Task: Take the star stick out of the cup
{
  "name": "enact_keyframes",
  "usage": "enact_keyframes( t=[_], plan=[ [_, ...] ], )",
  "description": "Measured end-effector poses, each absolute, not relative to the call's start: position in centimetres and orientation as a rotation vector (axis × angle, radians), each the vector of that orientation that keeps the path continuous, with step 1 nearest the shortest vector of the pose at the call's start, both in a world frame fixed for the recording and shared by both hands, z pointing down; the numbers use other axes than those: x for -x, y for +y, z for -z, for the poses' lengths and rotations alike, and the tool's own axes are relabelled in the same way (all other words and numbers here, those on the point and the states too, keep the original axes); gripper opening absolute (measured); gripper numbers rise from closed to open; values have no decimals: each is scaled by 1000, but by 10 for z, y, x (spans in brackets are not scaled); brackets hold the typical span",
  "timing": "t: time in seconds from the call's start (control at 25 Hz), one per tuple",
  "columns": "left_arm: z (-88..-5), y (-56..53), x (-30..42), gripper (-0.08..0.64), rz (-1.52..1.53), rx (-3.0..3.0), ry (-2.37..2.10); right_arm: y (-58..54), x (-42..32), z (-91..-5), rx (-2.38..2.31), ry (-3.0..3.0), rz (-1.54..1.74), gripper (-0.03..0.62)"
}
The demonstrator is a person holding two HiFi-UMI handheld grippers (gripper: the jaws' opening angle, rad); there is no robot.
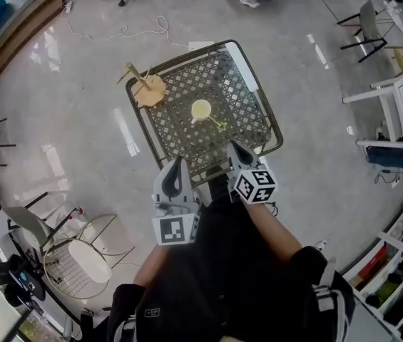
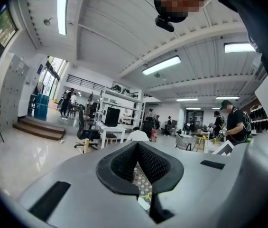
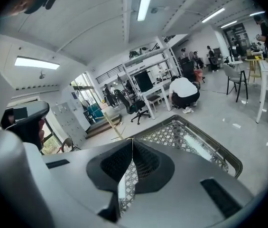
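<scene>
A cream cup [image 1: 201,110] stands near the middle of the metal lattice table [image 1: 180,130]. A small yellow-green piece [image 1: 220,125], which looks like the star stick, lies on the lattice just right of the cup. Both grippers hover at the table's near edge, well short of the cup. My left gripper [image 1: 180,162] [image 2: 137,145] has its jaws together with nothing between them. My right gripper [image 1: 234,147] [image 3: 132,140] is likewise shut and empty. Both gripper views look up and outward across the room, and the cup is hidden in them.
A wooden stand with a round base [image 1: 148,87] sits at the table's far left corner. A wire chair [image 1: 87,258] stands at my left, a white table [image 1: 401,102] and shelves [image 1: 401,276] at my right. A white cable [image 1: 126,30] lies on the floor beyond the table.
</scene>
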State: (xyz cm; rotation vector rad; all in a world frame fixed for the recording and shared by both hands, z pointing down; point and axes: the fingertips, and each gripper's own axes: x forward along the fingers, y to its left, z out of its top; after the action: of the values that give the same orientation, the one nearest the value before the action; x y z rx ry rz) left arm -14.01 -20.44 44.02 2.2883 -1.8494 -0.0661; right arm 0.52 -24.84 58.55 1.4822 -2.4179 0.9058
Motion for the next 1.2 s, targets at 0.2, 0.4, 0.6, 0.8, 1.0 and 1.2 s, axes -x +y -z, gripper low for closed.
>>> enact_keyframes(
  t=[0.2, 0.4, 0.6, 0.8, 1.0, 1.2],
  plan=[
    [-450, -238, 132, 15, 37, -2247, -1840, -275, -17, -625, -1472, -2313, -1067, 11],
    [-461, -263, 129, 15, -16, -2232, -1847, -289, -25, -663, -1437, -2215, -1241, 42],
    [-467, -290, 127, 15, -22, -2181, -1857, -304, -25, -693, -1383, -2138, -1392, 94],
    [-475, -306, 125, 15, -63, -2172, -1866, -309, -22, -722, -1317, -2040, -1572, 153],
    [-480, -321, 129, 15, -72, -2124, -1887, -314, -14, -740, -1251, -1984, -1696, 158],
    [-483, -330, 135, 15, -93, -2098, -1904, -321, -9, -749, -1232, -1941, -1740, 135]
  ],
)
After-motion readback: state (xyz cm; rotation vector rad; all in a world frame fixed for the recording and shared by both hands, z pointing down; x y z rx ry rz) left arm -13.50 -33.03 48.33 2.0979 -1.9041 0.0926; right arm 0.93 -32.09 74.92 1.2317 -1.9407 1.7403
